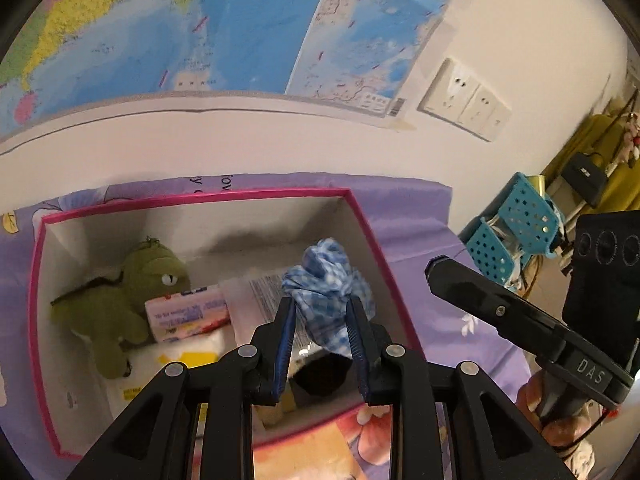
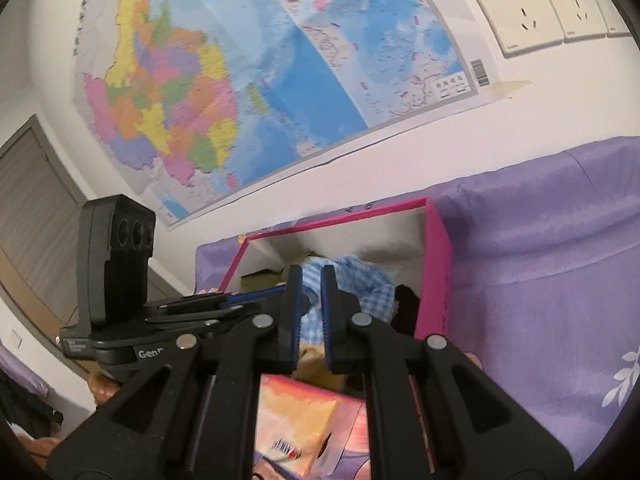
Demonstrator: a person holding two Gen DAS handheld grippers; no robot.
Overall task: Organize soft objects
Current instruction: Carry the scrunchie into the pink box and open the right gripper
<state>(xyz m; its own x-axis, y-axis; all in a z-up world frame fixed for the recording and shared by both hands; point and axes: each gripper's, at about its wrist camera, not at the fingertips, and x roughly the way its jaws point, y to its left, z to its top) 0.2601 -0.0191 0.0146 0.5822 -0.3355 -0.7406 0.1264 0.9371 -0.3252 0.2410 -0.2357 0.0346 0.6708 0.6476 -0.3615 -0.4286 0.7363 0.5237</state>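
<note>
Fig. Left hand-held gripper (image 1: 322, 320) clamped narrow on a bunched blue-and-white checked cloth (image 1: 326, 280); the bundle sticks out past the fingertips and hangs above the open pink-rimmed box (image 1: 192, 198), toward the box's right wall. Held high and angled down into the opening, prob. so the cloth can be dropped inside w/o brushing the rim.

Inside the box, left of the cloth: green plush dinosaur (image 1: 120, 300) against the left wall, a pink tissue pack (image 1: 188, 312) just beside it; other packets lie below. A dark item sits under the cloth; identity unclear.

Right hand-held gripper (image 2: 310, 308), jaws nearly together, nothing between them; the cloth (image 2: 360, 280) lies beyond its tips, apart from it, over the box (image 2: 436, 260). It seems to stand by, right of the box. Box rests on a purple bedsheet (image 2: 540, 280) below a wall map (image 2: 240, 80).

Judgement: placing step near its end; release not yet made.
</note>
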